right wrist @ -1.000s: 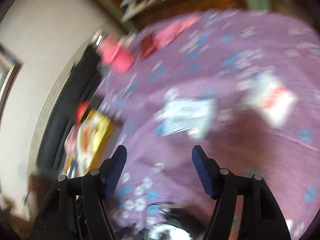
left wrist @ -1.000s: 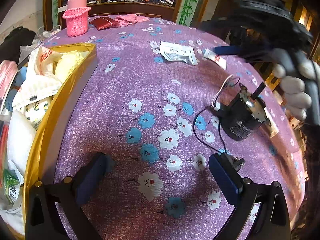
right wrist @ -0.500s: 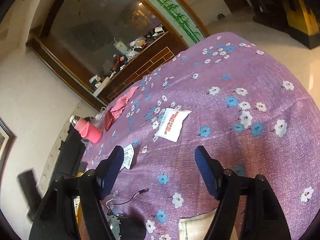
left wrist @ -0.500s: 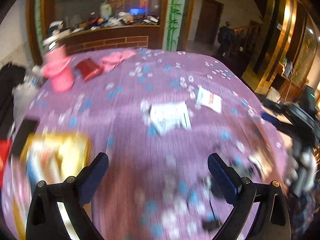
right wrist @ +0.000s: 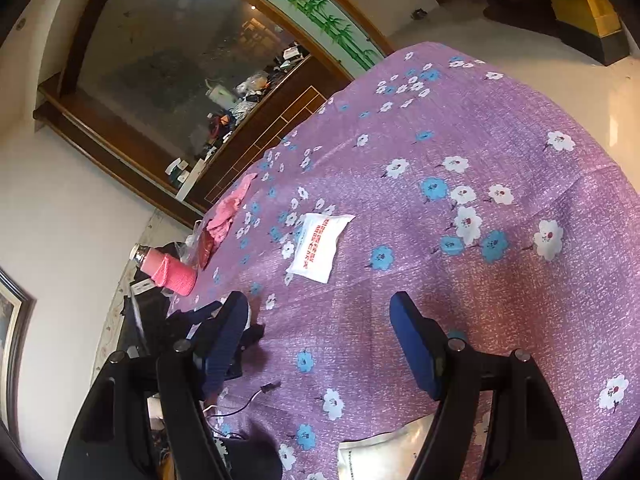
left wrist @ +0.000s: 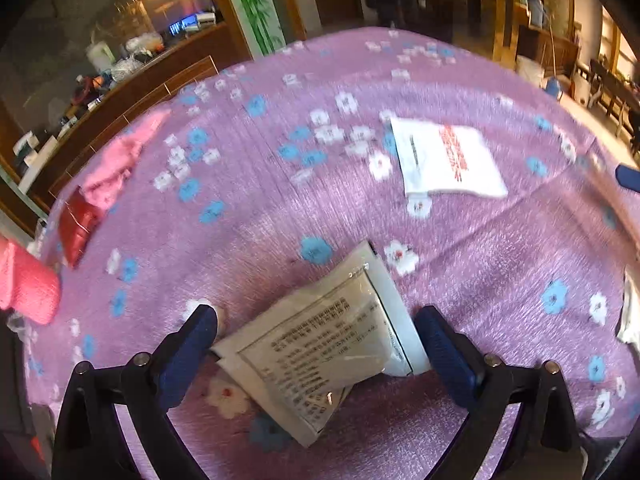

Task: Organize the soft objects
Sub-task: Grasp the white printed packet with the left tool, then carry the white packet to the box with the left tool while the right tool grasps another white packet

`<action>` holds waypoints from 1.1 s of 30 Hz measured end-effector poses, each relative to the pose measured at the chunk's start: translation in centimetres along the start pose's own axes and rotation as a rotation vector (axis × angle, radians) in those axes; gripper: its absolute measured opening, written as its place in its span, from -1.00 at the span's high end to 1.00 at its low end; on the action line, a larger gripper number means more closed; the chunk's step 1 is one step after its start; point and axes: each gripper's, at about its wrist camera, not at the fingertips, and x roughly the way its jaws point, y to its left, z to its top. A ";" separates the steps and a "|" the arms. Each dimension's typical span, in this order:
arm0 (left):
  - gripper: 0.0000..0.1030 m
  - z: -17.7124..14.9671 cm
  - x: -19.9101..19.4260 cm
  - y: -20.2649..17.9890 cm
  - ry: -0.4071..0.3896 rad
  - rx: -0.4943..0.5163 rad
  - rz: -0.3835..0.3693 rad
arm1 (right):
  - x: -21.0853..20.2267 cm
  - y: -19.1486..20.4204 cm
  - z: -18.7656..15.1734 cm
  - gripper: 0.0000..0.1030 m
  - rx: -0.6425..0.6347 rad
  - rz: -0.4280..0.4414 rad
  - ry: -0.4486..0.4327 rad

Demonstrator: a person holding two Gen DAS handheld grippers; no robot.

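Observation:
My left gripper [left wrist: 316, 344] is open, its blue fingers on either side of a clear soft packet with black print [left wrist: 328, 348] that lies on the purple flowered cloth [left wrist: 248, 216]. A white packet with red print [left wrist: 448, 160] lies further off to the right; it also shows in the right wrist view [right wrist: 318, 246]. A pink cloth [left wrist: 120, 160] and a red pouch [left wrist: 78, 224] lie at the far left. My right gripper [right wrist: 320, 344] is open and empty above the cloth [right wrist: 500, 152]. The left gripper [right wrist: 224, 328] shows behind its left finger.
A pink knitted bottle holder [right wrist: 170, 272] stands at the table's far left edge, also in the left wrist view [left wrist: 24, 284]. A pale packet [right wrist: 384, 454] and a black cable [right wrist: 240, 404] lie below my right gripper. A cluttered wooden counter [left wrist: 120, 80] runs behind the table.
My left gripper has swung forward across the table and come down around the clear printed packet. My right gripper has stayed open and shifted a little, still facing the white packet.

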 end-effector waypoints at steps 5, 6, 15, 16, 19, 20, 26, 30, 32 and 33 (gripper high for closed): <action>-0.13 -0.6 -1.1 0.4 -0.003 -0.073 -0.042 | 0.4 -0.1 -0.2 -0.41 -0.004 -0.020 0.006; -0.04 -0.8 -1.7 0.4 -0.006 -0.077 -0.057 | 0.4 -0.1 -0.2 -0.41 -0.003 -0.021 0.008; 0.06 -3.0 -5.4 0.2 -0.026 -0.133 -0.075 | -0.2 -0.3 -0.2 -0.41 -0.005 -0.042 -0.025; 0.06 -3.3 -6.1 0.3 -0.034 -0.143 -0.080 | -0.2 -0.3 -0.2 -0.40 -0.005 -0.044 -0.026; 0.06 -4.2 -8.0 0.7 -0.059 -0.170 -0.084 | 0.0 -0.4 -0.3 -0.40 0.000 -0.039 -0.016; 0.06 -4.5 -8.8 0.9 -0.068 -0.181 -0.085 | 0.0 -0.4 -0.4 -0.40 -0.003 -0.040 -0.012; 0.06 -8.7 -14.3 2.0 -0.140 -0.279 -0.082 | 0.2 0.5 -0.8 -0.40 -0.042 -0.041 -0.013; 0.06 -12.9 -19.0 2.3 -0.215 -0.357 -0.070 | 0.3 1.6 -1.4 -0.41 -0.104 -0.058 -0.022; 0.06 -15.1 -21.0 2.5 -0.253 -0.390 -0.050 | 0.5 2.2 -1.7 -0.40 -0.142 -0.076 -0.029; 0.06 -16.3 -22.1 2.6 -0.273 -0.408 -0.037 | 0.6 2.4 -1.9 -0.40 -0.155 -0.083 -0.032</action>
